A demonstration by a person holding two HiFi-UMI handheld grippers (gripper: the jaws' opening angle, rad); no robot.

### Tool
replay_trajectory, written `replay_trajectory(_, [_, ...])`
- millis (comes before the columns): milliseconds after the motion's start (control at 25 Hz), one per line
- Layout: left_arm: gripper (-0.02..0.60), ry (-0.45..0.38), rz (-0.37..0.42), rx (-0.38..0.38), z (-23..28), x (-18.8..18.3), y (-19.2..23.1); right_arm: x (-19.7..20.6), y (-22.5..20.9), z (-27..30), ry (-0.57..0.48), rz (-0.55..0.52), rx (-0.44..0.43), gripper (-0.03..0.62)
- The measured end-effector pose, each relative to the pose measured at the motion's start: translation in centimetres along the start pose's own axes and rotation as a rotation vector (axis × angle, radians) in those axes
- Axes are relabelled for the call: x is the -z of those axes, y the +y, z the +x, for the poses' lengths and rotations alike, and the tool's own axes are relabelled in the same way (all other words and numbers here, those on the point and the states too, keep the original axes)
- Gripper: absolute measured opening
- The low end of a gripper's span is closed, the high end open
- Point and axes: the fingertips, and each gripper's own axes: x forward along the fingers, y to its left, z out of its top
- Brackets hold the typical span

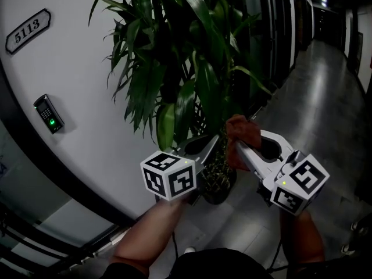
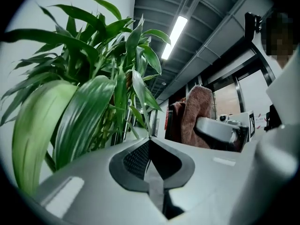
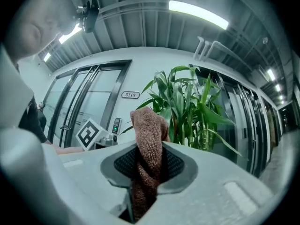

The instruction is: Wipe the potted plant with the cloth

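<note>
- Reddish-brown terry cloth (image 3: 149,125) is clamped between the jaws of the right gripper (image 3: 149,146). It runs up through the dark textured pads, and its folded end stands above the jaw tips.
- In the head view the cloth is a bunched lump at the front of the right gripper, just beside the lower stems of the tall potted plant with long glossy green leaves (image 1: 174,51). Whether it touches them cannot be told.
- The left gripper (image 2: 150,144) has its jaws closed together, with no gap between the pads. A narrow leaf tip comes down to the point where they meet, but whether it is pinched there cannot be told.
- Both grippers point toward the plant from the near side, left one at the left of the stems, right one at the right. The plant's dark pot (image 1: 220,182) shows low between them.
- Each gripper carries a white cube with black square markers, the left one (image 1: 168,176) and the right one (image 1: 299,185) nearest the person's bare forearms (image 1: 145,231).
- The plant stands against a curved white wall (image 1: 75,97). The wall bears a dark-framed number plate reading 5113 (image 1: 28,31) and, lower down, a small black keypad lock with a green light (image 1: 49,114).
- A glossy grey floor (image 1: 325,97) stretches away to the right of the plant.
- A long white strip light (image 2: 174,30) glows on the ribbed ceiling.
</note>
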Motion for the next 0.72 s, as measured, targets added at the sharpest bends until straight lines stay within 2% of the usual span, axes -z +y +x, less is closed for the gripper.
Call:
replay_trajectory(200, [0.017, 0.025, -0.015, -0.009, -1.0, 1.7, 0.6, -0.8, 0.1, 1.7, -0.005, -0.016, -0.006, 0.071])
replay_trajectory(360, [0.015, 0.044, 0.01, -0.019, -1.6, 2.6, 0.9, -1.6, -0.3, 3.3, -0.023, -0.023, 0.015, 0.071])
replay_trajectory(560, [0.017, 0.057, 0.01, -0.008, -2.1, 3.3, 0.6, -4.6, -0.3, 5.2, -0.058, -0.075, 0.03, 0.071])
replay_trajectory(720, [0.017, 0.055, 0.012, 0.002, -2.4, 3.1, 0.3, -7.2, -1.5, 7.1, -0.082, -0.131, 0.077, 0.071])
